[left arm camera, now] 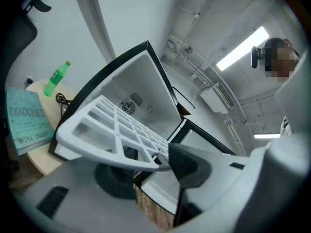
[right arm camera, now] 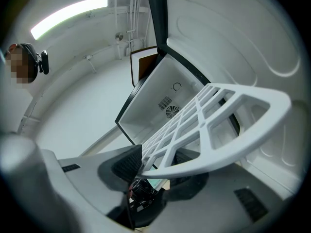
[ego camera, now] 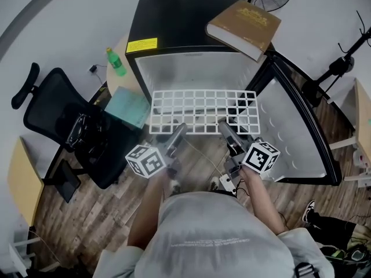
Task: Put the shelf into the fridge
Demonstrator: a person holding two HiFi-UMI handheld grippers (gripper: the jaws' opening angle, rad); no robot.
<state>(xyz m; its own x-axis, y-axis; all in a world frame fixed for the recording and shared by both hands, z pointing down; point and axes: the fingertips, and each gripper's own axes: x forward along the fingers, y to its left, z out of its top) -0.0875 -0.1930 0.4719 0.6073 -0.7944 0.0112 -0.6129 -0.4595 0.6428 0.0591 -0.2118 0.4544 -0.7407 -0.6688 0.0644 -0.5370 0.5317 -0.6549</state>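
Note:
A white grid shelf [ego camera: 200, 110] hangs level in front of the open black mini fridge [ego camera: 174, 25], its far edge at the mouth of the white cavity [ego camera: 197, 71]. My left gripper [ego camera: 178, 130] is shut on the shelf's near edge toward the left. My right gripper [ego camera: 226, 127] is shut on the same edge toward the right. In the left gripper view the shelf [left arm camera: 112, 125] is pinched between the jaws of that gripper [left arm camera: 150, 163], with the fridge [left arm camera: 141, 81] beyond. The right gripper view shows the shelf [right arm camera: 214, 130] clamped in that gripper [right arm camera: 158, 166].
The fridge door [ego camera: 295, 126] stands open at the right. A brown book [ego camera: 243, 26] lies on the fridge top. Left of the fridge, a small round table [ego camera: 116, 80] holds a green bottle [ego camera: 115, 61] and a teal book [ego camera: 128, 108]. A black office chair [ego camera: 64, 126] stands further left.

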